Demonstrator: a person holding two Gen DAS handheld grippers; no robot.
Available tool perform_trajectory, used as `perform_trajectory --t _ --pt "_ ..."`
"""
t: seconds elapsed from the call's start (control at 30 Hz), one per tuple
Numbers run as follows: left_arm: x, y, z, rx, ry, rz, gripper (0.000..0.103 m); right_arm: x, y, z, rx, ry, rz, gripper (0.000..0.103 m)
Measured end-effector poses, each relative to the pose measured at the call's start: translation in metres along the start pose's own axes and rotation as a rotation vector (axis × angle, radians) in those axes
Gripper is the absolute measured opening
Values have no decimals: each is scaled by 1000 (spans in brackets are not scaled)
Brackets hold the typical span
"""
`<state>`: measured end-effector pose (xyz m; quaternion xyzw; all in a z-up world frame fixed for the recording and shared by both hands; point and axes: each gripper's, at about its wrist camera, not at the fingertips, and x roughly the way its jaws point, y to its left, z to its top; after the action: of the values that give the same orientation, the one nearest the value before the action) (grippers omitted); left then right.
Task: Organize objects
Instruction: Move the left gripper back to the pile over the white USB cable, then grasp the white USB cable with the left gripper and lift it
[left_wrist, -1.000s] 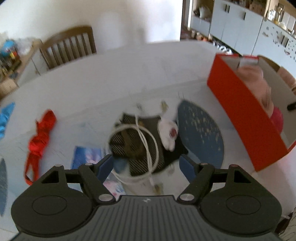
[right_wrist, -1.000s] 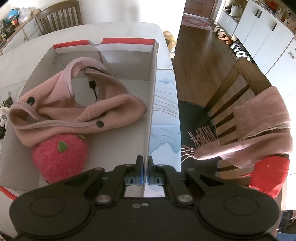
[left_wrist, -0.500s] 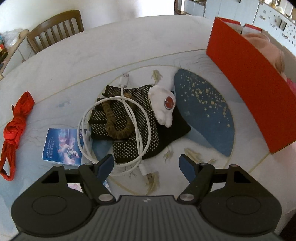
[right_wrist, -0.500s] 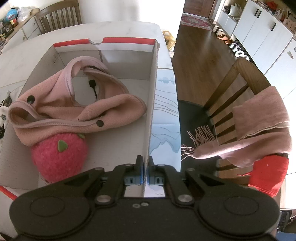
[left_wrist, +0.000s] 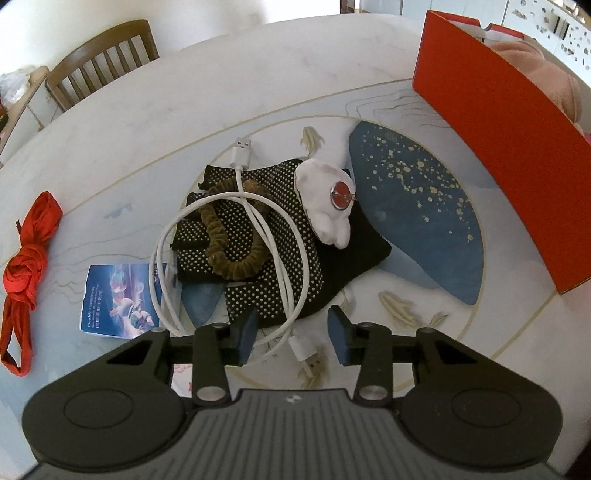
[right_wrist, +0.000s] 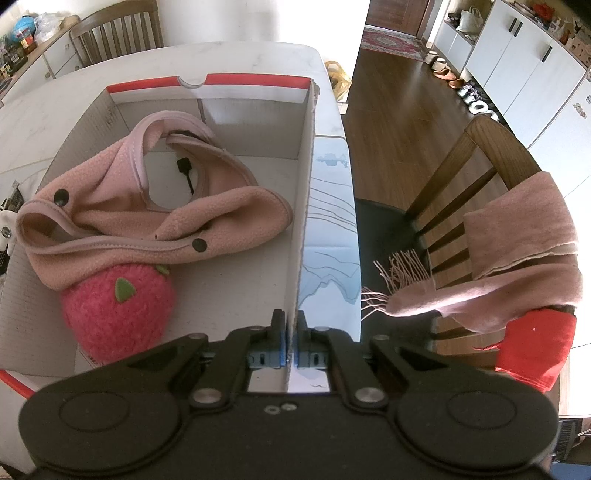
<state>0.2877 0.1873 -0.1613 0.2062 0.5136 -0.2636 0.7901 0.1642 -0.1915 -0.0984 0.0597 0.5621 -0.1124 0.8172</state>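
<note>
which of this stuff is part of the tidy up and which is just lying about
Part of the job:
- red box, gripped by the right gripper
- white USB cable, below the open left gripper
- brown scrunchie
- dotted black gloves

Lying about:
- wooden chair
- scarf draped on another chair

A cable and scrunchie lie on the glove, with the box to its right.
</note>
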Motion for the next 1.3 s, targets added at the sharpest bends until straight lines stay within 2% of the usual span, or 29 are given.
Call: perform_trajectory --t 0.13,0.23,0.4,0.6,0.77,0.87,1.07,1.3 --pt "1 -1 2 2 3 -3 31 0 0 0 1 0 0 3" --pt "0 -1 2 0 6 -8 19 0 0 0 0 0 0 3" --pt "-2 1 1 -39 8 -17 12 0 0 0 1 0 0 3" --pt "-16 4 1 -99 -16 -26 9 0 0 -1 2 0 0 3" --pt "-38 18 4 -243 -54 -104 8 1 0 -1 3 -1 1 3" --pt "-51 21 6 -292 -79 -133 8 1 0 -1 3 -1 0 3" --pt "-73 15 13 -288 -122 -151 2 1 0 -1 3 -1 1 3" --pt "-94 7 22 -295 -172 -202 2 1 0 -1 4 -2 2 3"
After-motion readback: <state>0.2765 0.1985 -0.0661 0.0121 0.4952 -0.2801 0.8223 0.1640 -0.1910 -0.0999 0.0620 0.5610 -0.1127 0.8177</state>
